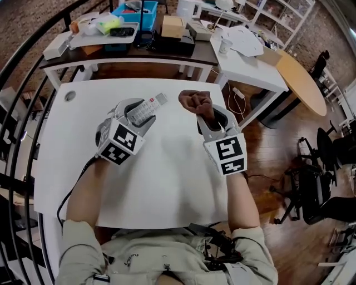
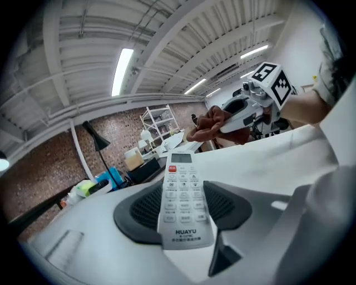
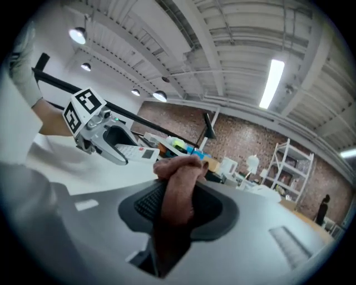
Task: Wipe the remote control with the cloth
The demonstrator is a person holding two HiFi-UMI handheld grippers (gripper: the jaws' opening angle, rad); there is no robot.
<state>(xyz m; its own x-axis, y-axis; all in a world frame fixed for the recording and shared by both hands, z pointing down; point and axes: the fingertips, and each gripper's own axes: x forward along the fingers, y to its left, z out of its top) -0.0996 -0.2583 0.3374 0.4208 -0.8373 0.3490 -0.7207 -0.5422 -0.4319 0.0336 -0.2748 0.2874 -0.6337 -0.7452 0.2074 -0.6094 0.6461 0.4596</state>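
A white remote control (image 1: 146, 109) (image 2: 183, 198) with grey buttons and a red one near its display lies between the pads of my left gripper (image 1: 142, 113) (image 2: 186, 209), which is shut on it and holds it above the white table (image 1: 167, 172). My right gripper (image 1: 207, 114) (image 3: 172, 206) is shut on a bunched brown cloth (image 1: 196, 102) (image 3: 177, 186), also lifted off the table. The cloth hangs a short way right of the remote's far end, apart from it. From the right gripper view the remote (image 3: 136, 153) shows at the left, in the left gripper (image 3: 119, 150).
Behind the white table stands a dark desk (image 1: 167, 47) with a blue bin (image 1: 133, 14), a cardboard box (image 1: 172, 25) and a tray. A white side table (image 1: 250, 61) and a round wooden top (image 1: 300, 80) lie at the right. A black railing (image 1: 22, 106) runs along the left.
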